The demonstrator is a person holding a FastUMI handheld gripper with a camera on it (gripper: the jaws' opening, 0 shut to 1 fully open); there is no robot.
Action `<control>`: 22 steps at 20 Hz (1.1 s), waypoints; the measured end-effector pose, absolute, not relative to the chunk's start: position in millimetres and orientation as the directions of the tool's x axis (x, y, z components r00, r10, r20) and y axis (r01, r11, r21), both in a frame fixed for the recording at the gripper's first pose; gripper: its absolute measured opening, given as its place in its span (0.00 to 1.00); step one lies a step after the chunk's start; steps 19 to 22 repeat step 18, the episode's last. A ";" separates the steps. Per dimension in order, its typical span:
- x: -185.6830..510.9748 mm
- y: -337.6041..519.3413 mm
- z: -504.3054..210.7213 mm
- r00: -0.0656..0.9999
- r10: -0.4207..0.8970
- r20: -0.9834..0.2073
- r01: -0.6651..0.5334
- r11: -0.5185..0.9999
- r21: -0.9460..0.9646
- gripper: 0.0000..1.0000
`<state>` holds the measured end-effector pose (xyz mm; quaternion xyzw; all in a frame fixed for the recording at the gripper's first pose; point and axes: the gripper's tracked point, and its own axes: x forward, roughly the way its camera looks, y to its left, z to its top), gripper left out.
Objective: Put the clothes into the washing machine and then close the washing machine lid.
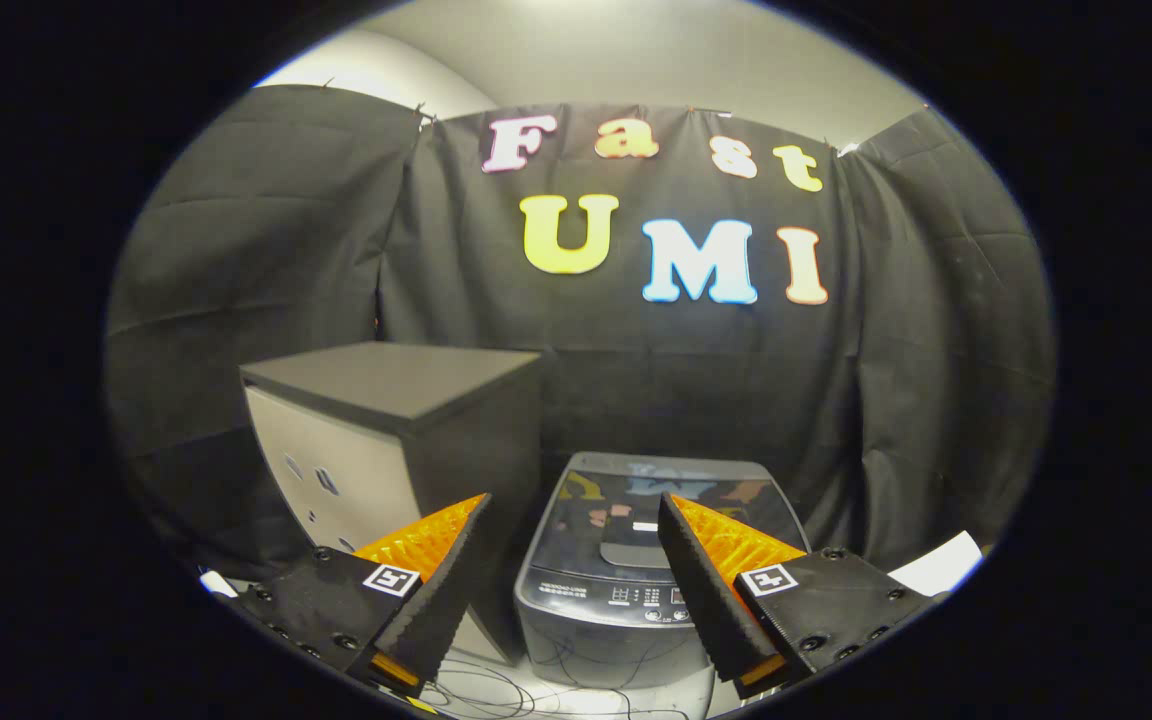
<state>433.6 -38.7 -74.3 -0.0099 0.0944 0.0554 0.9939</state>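
**Washer lid down, gripper empty and wide**

Gripper view. We see the gripper (576, 540) with its two fingers spread far apart and nothing between them; each finger is a wedge with a ribbed inner face and a small square marker tag on its base. Ahead of the fingers, seen through the gap between them, stands the washing machine (636, 590), a small top-loader with rounded corners and a grey plastic shell. Its lid (656, 510) lies flat and closed: a dark, glossy panel that mirrors the booth behind it, with a shallow recess at its near edge just above the control strip of small buttons. We see no clothes, so we cannot tell whether they are inside the drum or elsewhere. This scene fits a load already shut in as well as a lid down with the clothes still out of sight.

Handling, as we judge it: the lid looks stiff, light and slick, so a pinch on the flat glass would slip; the recess at the near edge is the likely place to hook a finger. Clothes, being soft and limp, would take a pinch on a bunched fold.

To the left of the machine stands a boxy cabinet (386, 440) with a matte dark top and a pale front. Thin cables (536, 690) lie loose on the pale floor near the machine's base. A white sheet (936, 565) lies to the right.
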 end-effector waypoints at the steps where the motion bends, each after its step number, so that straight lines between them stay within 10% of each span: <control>1: 433.8 -36.2 -65.5 0.981 0.115 -0.154 -0.117 0.993 -0.004 1.00; 7: 397.3 -30.5 -27.7 0.998 0.062 0.027 -0.065 0.990 0.123 0.99; 22: 383.4 -47.8 -32.8 0.999 0.036 0.015 -0.038 0.994 0.101 0.98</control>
